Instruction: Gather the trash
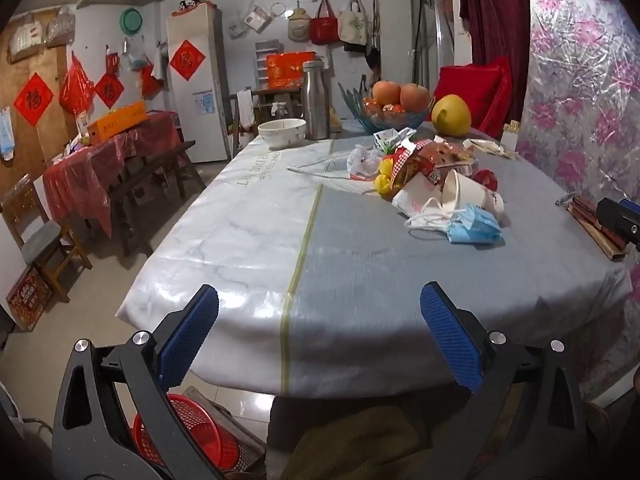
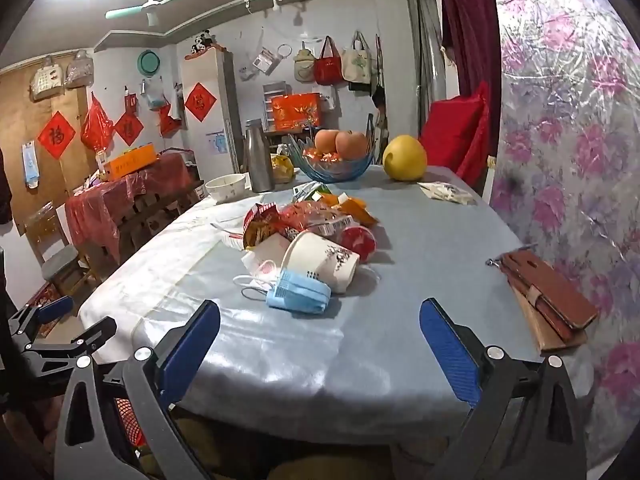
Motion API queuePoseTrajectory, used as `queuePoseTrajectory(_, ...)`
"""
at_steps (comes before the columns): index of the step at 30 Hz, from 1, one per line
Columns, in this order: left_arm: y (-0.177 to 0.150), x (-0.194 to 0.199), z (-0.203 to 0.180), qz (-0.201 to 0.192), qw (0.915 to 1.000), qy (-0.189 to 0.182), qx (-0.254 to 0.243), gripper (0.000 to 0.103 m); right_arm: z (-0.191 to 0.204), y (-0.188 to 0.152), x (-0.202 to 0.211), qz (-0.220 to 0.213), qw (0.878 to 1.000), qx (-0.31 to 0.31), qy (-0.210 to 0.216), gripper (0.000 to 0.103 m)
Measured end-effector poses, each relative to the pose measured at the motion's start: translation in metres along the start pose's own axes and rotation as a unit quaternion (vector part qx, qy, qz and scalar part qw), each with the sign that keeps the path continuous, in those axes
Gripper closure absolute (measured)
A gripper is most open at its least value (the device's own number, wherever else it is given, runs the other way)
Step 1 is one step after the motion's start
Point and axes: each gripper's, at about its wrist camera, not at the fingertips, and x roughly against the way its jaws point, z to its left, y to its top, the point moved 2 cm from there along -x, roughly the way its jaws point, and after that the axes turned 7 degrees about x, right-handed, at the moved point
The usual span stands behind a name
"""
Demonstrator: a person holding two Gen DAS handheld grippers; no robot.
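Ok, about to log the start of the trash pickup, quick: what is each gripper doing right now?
Left gripper: open, holding nothing, above the table's near edge.
Right gripper: open, holding nothing.

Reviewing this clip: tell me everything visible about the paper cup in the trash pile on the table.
The paper cup is white with a small dark floral print on its side. It looks like thin disposable paper and lies tipped on its side, open mouth toward the left of the right wrist view, apparently empty. It sits at the near edge of the trash pile on the grey-blue tablecloth. A blue face mask lies against its front, a white paper piece is by its mouth, and red wrappers are directly behind it. Neither gripper touches it.
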Motion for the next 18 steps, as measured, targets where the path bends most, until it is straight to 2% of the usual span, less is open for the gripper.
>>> queuePoseTrajectory(3, -0.001, -0.004, 0.001, 0.008, 0.9999, -0.007, 0.011, 0.006, 0.002, -0.006, 0.008, 0.001, 1.000, -0.002, 0.002, 0.005)
queuePoseTrajectory(8, 0.000, 0.001, 0.000, 0.003, 1.0000, 0.005, 0.004, 0.006, 0.017, -0.020, 0.032, -0.006, 1.000, 0.002, -0.001, 0.005)
queuePoseTrajectory(18, -0.004, -0.001, 0.000, 0.003, 1.0000, 0.003, -0.003, 0.006, 0.026, -0.024, 0.033, -0.008, 1.000, 0.016, 0.003, 0.005)
